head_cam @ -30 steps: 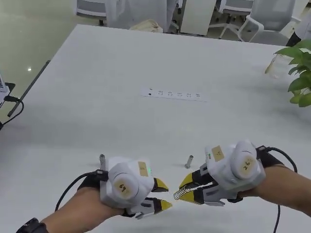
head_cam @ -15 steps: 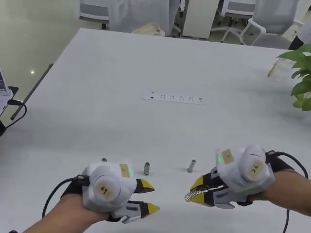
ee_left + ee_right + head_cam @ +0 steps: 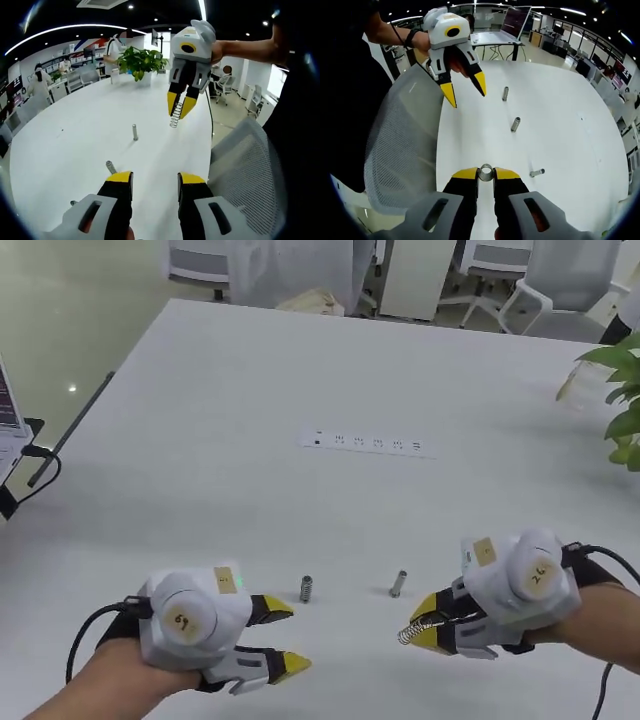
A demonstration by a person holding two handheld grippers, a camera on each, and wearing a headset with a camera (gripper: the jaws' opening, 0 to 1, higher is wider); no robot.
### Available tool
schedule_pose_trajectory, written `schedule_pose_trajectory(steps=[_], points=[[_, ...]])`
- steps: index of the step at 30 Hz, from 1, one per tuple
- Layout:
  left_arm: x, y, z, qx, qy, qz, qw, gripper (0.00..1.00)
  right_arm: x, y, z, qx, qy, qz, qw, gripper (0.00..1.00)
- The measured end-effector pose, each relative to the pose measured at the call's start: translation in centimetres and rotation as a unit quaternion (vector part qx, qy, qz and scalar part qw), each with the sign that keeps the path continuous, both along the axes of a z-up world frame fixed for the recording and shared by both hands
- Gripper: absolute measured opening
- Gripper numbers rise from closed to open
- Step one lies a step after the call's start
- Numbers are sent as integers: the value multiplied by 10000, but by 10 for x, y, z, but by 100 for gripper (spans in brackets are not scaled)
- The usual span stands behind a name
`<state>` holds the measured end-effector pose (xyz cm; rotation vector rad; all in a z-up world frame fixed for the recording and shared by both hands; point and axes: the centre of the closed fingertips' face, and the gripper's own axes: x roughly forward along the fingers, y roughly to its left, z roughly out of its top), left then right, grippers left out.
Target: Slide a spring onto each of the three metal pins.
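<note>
a spring (image 3: pixel 408 633) held just short of a bare pin (image 3: pixel 398 583) on a white table (image 3: pixel 250 390).
the right gripper (image 3: pixel 424 627) is pinched narrow on the spring, on the near side of the pin; the left gripper (image 3: pixel 292 638) gapes wide and empty, to the pin's left.

Two pins stand on the desk (image 3: pixel 200 420), side by side. The left pin (image 3: pixel 307 588) is just behind the left gripper (image 3: pixel 282 637). The right pin (image 3: pixel 398 583) is just beside the right gripper (image 3: pixel 420 623). A spring (image 3: pixel 410 632) sits between the right gripper's fingers (image 3: pixel 432 602). A power strip (image 3: pixel 368 443) lies farther back, mid-desk. A plant (image 3: pixel 625 400) is at the far right.
</note>
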<state>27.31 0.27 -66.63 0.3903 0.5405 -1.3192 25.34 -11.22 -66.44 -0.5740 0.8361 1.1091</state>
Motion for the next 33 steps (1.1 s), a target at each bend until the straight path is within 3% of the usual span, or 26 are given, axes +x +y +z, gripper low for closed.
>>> schedule_pose_trajectory(steps=[17, 33], points=[[11, 40, 2, -34, 59, 647, 9979, 39, 26, -22, -9, -101, 29, -270, 9996, 9], [18, 67, 7, -64, 36, 1043, 9945, 48, 46, -36, -18, -216, 40, -461, 9987, 9]])
